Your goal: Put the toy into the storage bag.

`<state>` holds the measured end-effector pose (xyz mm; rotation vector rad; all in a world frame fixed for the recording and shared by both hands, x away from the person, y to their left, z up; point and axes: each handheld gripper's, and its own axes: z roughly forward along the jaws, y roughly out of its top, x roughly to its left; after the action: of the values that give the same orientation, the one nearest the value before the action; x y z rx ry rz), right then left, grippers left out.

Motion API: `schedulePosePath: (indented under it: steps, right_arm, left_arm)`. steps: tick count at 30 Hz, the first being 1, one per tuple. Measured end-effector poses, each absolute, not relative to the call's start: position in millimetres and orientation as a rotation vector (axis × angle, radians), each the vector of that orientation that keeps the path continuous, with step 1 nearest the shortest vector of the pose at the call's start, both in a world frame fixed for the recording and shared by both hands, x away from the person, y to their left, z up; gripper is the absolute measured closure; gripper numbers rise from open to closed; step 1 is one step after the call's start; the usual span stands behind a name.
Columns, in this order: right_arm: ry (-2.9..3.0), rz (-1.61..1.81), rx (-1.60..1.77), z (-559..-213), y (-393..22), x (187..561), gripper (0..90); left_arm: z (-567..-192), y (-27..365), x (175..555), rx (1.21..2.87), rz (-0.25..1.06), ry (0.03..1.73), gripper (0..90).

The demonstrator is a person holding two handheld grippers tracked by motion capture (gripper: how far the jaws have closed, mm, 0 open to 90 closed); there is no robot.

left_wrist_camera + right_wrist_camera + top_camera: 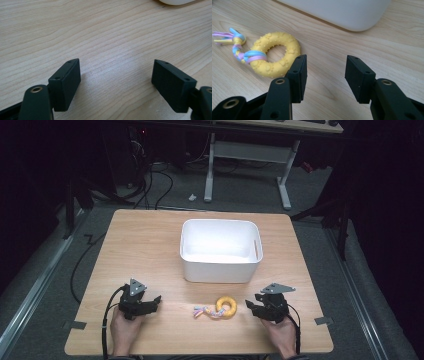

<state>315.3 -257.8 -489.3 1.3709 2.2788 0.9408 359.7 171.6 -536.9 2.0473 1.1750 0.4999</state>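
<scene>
Beside the yellow ring toy [274, 53], right hand-held gripper [325, 75] — half-open, empty.

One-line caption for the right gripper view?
Open right gripper beside a yellow rubber ring toy with pastel rope, near a white plastic bin.

We see a yellow studded ring toy [226, 307] lying flat, its pastel knotted rope [205, 311] trailing toward nine o'clock.

a white bin [220, 267] sits mid-table [140, 245], a desk [250, 150] beyond.
</scene>
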Motion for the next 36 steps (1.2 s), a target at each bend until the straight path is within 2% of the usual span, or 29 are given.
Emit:
schedulePosePath:
  steps: [9, 19, 36]
  right_arm:
    - [2.365, 0.922, 1.288, -479, -233, 325, 57.6]
    - [2.479, 0.873, 1.254, -486, -210, 339, 61.0]
    - [2.56, 0.752, 1.284, -492, -198, 353, 58.7]
  left_arm:
    - [-537, 172, 360, 2.047, 0.499, 1.175, 23.7]
    - [-537, 172, 360, 2.047, 0.499, 1.175, 23.6]
    - [-537, 173, 360, 2.041, 0.492, 1.176, 23.5]
